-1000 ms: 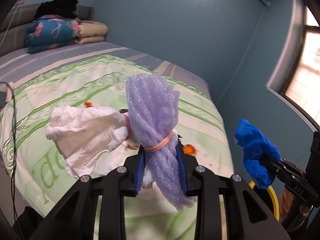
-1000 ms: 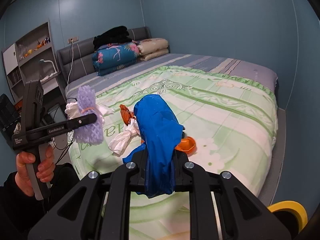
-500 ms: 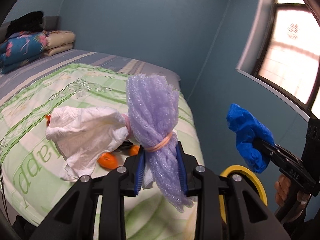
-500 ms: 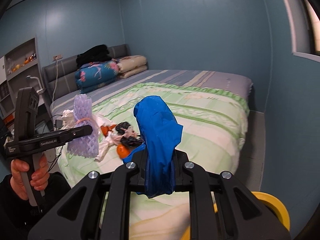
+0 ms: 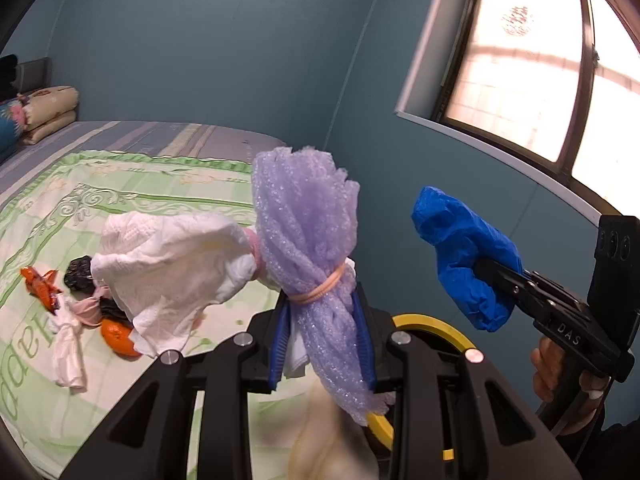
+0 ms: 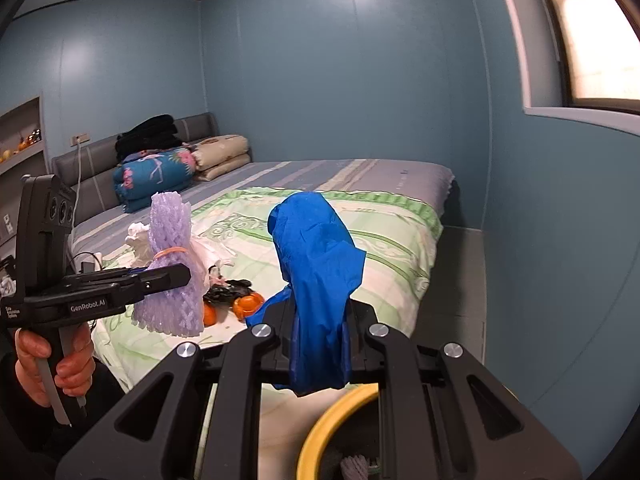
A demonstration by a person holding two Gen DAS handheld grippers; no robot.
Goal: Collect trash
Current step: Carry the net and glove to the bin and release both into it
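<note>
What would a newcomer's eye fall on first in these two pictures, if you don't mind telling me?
Most likely the two bright bundles held up over the foot of the bed: a purple foam net with white tissue in the left claw, and a crumpled blue plastic bag pinched in the right claw. Next, the leftover litter and orange peel on the green quilt, and the yellow-rimmed bin just below the claws.

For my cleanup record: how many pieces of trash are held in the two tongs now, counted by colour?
Purple, foam net in the left tongs: 1
White, crumpled paper in the left tongs: 1
Blue, plastic piece in the right tongs: 1
Total: 3
</note>
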